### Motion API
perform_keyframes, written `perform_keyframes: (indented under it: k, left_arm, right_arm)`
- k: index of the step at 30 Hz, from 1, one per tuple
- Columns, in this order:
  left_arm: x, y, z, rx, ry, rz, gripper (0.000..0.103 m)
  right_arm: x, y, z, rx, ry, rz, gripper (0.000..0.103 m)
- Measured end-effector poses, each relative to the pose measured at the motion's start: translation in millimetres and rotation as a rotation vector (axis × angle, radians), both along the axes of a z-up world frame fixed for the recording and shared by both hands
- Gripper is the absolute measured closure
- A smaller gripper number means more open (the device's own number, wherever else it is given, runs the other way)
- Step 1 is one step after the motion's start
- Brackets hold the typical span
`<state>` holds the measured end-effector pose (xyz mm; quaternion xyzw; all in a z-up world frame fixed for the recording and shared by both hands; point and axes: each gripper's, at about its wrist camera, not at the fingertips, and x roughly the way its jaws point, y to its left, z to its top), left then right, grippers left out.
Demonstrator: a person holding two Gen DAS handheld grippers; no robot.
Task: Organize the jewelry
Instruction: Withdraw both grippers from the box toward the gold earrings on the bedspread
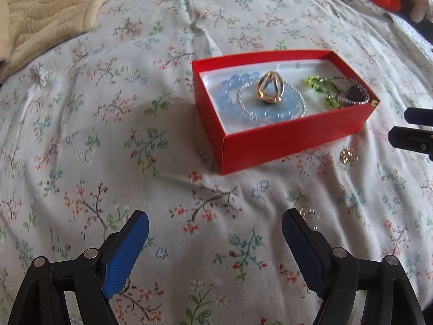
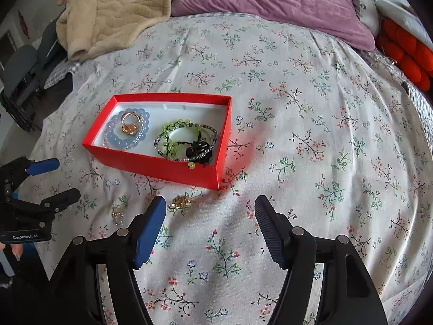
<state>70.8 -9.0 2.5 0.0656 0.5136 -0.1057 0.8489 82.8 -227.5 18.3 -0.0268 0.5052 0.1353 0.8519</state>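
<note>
Nearest in each wrist view are the tongs themselves. The left tongs point(image 1: 215, 233) stand spread wide with nothing between the pads, only floral bedsheet point(image 1: 81, 140) below. The right tongs point(image 2: 210, 216) are likewise spread and empty.

Just beyond them, 2 loose pieces lie on the sheet, not yet put away. A small silvery ring point(image 1: 311, 218) sits just beside the right-hand pad of the left tongs, and a gold ornament point(image 2: 180, 202) lies just beside the left-hand pad of the right tongs, near the front wall of the red box point(image 2: 151, 166). Neither piece sits between the pads, so closing now would probably catch only fabric. The soft, wrinkled bed adds risk: pads pressing down could dent the sheet, letting a small piece tip into a fold or slide out sideways. Both pieces blend into the print, so I judge a miss likely.

Farther off, the box holds a blue bead bracelet point(image 1: 230, 92) with a gold ring point(image 1: 270, 88) on it at the left, and a green beaded strand point(image 2: 173, 138) with a dark piece at the right. A green bead hangs at the front rim; brushing that wall could drag the strand out or shift the light box on the bed.
</note>
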Motion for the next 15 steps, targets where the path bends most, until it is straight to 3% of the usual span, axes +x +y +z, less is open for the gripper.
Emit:
perform_keyframes:
  k: [15]
  left_arm:
    - [-15, -13, -12, 0.007, 0.05, -0.026, 0.019]
  right_arm:
    - [-21, 0, -20, -0.072, 0.063, 0.007, 0.032]
